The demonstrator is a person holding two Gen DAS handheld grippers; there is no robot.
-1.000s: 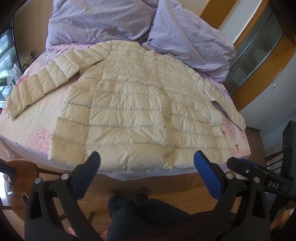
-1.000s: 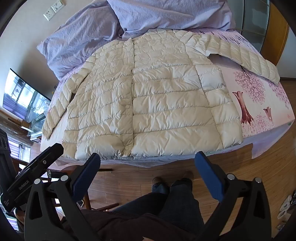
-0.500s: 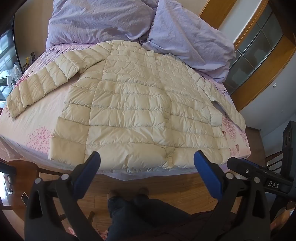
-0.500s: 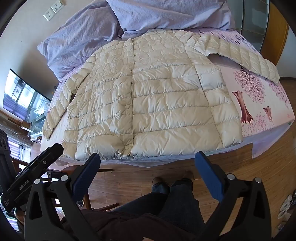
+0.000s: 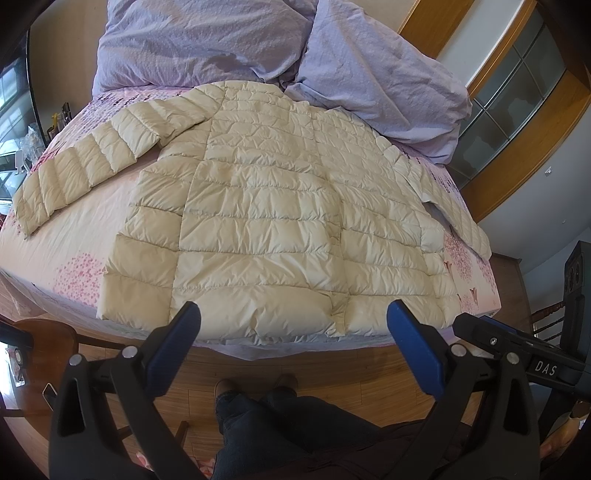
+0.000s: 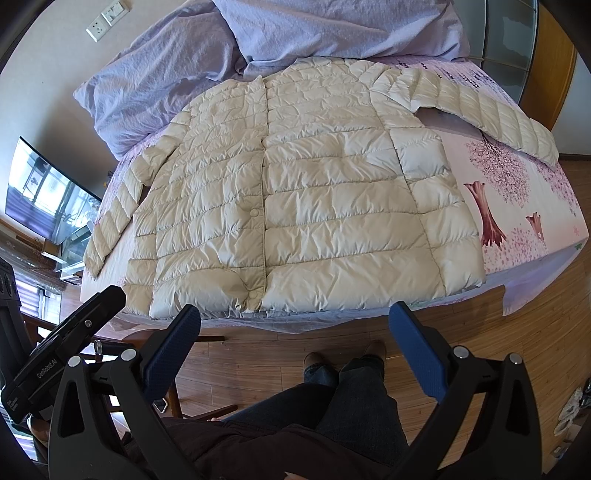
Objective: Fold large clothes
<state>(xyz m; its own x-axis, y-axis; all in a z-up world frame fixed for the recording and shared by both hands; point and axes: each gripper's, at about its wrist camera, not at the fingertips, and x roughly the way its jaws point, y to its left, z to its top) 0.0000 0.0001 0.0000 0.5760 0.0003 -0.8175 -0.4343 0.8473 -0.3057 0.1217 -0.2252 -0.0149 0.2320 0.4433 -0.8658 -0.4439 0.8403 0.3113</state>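
Quilted cream puffer jacket (image 5: 273, 221) lies flat on floral bedsheet (image 5: 74, 266).

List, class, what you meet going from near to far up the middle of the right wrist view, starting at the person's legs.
Legs → wooden floor → edge of the bed → cream puffer jacket → purple pillows.

One jacket (image 5: 266, 221), two pillows (image 5: 207, 40).
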